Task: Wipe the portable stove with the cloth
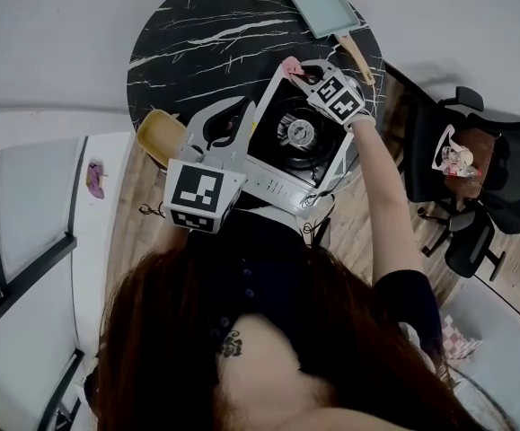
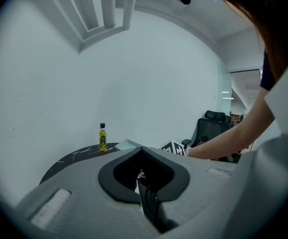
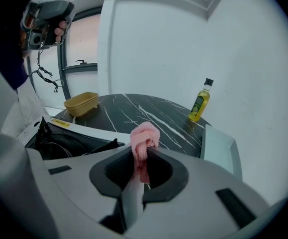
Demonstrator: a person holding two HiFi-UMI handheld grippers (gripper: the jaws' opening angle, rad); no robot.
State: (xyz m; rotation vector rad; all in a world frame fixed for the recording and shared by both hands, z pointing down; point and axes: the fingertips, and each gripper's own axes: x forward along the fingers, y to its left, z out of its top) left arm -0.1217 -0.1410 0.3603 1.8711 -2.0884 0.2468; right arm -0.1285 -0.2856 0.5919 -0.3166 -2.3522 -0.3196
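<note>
Black marble table point(image 1: 197, 34): right gripper point(image 3: 142, 154) clamps pink cloth point(image 3: 144, 133) at stove point(image 1: 300, 135) edge.

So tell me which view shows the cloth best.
The right gripper view: the cloth sits central and sharp, pinched between the jaws. The head view shows only a small pink tip; the left gripper view doesn't clearly show it.

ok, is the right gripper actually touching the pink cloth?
Touching. In its own view, the right gripper has its jaws shut on the pink cloth, which bunches out past them.
</note>
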